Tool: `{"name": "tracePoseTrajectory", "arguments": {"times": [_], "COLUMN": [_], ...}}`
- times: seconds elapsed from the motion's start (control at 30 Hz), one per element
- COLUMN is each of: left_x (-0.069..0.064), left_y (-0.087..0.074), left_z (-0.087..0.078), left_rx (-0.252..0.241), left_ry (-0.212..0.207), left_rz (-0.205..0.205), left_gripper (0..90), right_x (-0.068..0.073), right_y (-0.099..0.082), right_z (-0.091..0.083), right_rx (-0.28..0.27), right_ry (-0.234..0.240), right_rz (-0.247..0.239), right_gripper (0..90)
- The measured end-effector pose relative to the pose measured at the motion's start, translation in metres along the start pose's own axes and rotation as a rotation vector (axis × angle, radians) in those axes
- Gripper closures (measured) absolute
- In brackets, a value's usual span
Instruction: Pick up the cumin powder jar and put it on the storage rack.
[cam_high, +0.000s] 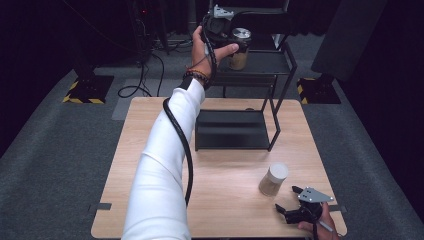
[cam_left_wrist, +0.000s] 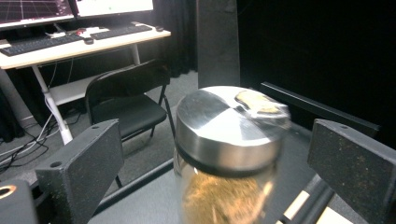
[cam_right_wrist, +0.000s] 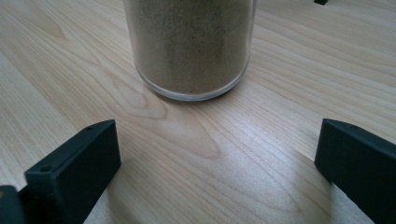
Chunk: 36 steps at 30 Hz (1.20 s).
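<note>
Fingers of both grippers stand wide apart and hold nothing. Nearest the person, the right gripper (cam_high: 289, 201) rests low at the near right corner of the wooden table (cam_high: 150, 200), its jaws spread wide, pads (cam_right_wrist: 77, 163) clear of everything. Just ahead of it stands a jar with a pale lid (cam_high: 273, 179), upright, its long axis vertical, its clear wall filled nearly to the top with tan, sand-like powder; the right gripper view shows its round base flat on the wood, a short way beyond the jaw tips and not touched by them.

Farther off, in the middle of the table, a black metal shelf rack (cam_high: 232, 130) rises in steps; its lower shelf is bare. The left arm, in a white sleeve (cam_high: 160, 165) with a cable trailing along it, reaches over the table to the upper shelf (cam_high: 260, 62) at the back. There the left gripper (cam_high: 227, 32) sits around a second jar, the metal-lidded jar (cam_left_wrist: 231, 140). That jar stands upright on the upper shelf, long axis vertical, steel lid up, brown powder showing through the glass under the lid. Both pads (cam_left_wrist: 81, 168) flank it with a clear gap on each side, so nothing is gripped.

Beyond the rack lie grey carpet, a black folding chair (cam_left_wrist: 126, 100), and a desk with keyboards (cam_left_wrist: 70, 42) and screens.
</note>
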<state>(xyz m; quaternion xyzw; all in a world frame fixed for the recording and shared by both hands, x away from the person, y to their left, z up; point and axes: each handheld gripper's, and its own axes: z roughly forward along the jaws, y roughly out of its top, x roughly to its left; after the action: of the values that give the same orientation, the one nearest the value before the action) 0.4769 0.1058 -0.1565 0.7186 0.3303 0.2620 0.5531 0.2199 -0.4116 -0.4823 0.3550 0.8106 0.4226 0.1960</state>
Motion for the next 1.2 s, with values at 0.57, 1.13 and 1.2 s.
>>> {"name": "tracePoseTrajectory", "arguments": {"times": [0.57, 1.13, 1.2], "left_x": [-0.021, -0.033, -0.037], "left_y": [-0.022, -0.056, -0.059], "left_z": [-0.058, -0.087, -0.088], "left_rx": [-0.018, 0.004, 0.019], "left_ry": [-0.015, -0.031, -0.025], "left_rz": [0.020, 0.017, 0.035], "left_gripper": [0.5, 0.6, 0.5], "right_x": [0.000, 0.001, 0.001], "right_y": [0.000, 0.000, 0.000], "right_z": [0.000, 0.000, 0.000], "right_rx": [0.000, -0.001, -0.001], "right_ry": [0.000, -0.002, -0.002], "right_rz": [0.000, 0.002, 0.002], "right_gripper": [0.1, 0.1, 0.1]}}
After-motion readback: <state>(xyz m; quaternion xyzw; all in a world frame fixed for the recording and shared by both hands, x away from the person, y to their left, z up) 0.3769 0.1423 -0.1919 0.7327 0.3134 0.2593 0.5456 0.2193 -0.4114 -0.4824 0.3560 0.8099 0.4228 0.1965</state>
